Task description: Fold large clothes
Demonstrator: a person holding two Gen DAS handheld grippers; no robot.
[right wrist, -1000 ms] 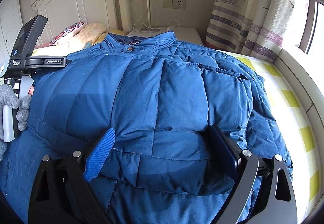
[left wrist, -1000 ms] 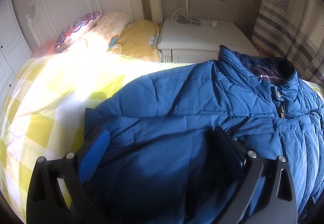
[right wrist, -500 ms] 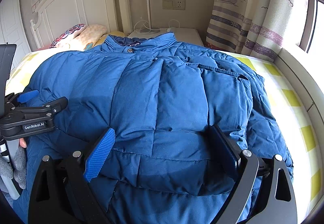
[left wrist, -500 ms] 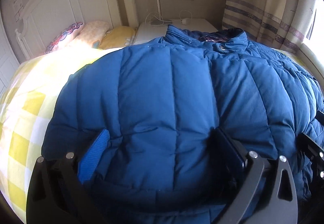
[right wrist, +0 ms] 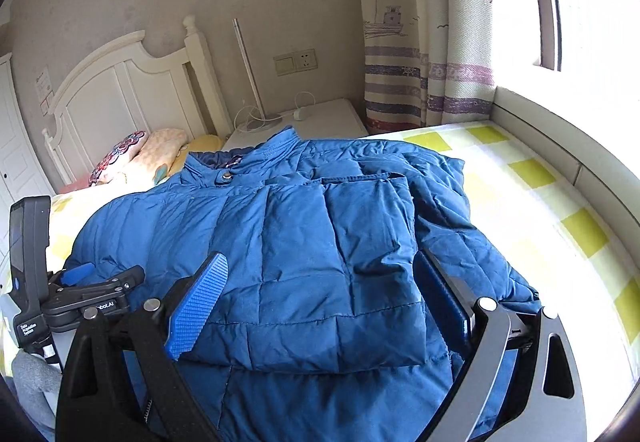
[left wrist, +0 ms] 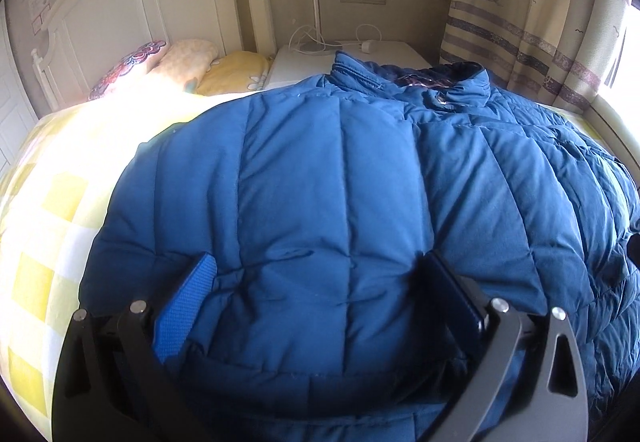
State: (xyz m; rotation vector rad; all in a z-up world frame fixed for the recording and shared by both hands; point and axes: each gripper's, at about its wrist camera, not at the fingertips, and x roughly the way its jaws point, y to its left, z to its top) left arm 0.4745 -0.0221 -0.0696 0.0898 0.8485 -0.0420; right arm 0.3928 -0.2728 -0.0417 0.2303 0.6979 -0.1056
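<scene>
A blue puffer jacket (left wrist: 340, 202) lies spread across the bed (left wrist: 44, 210), collar toward the headboard end (a folded panel lies on top). The left gripper (left wrist: 316, 282) and the right gripper (right wrist: 320, 282) each have fingers spread wide, released, straddling padded fabric near the hem.

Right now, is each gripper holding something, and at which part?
Both grippers stand wide open. The left gripper and right gripper each straddle the blue jacket's hem edge; neither clamps it.
</scene>
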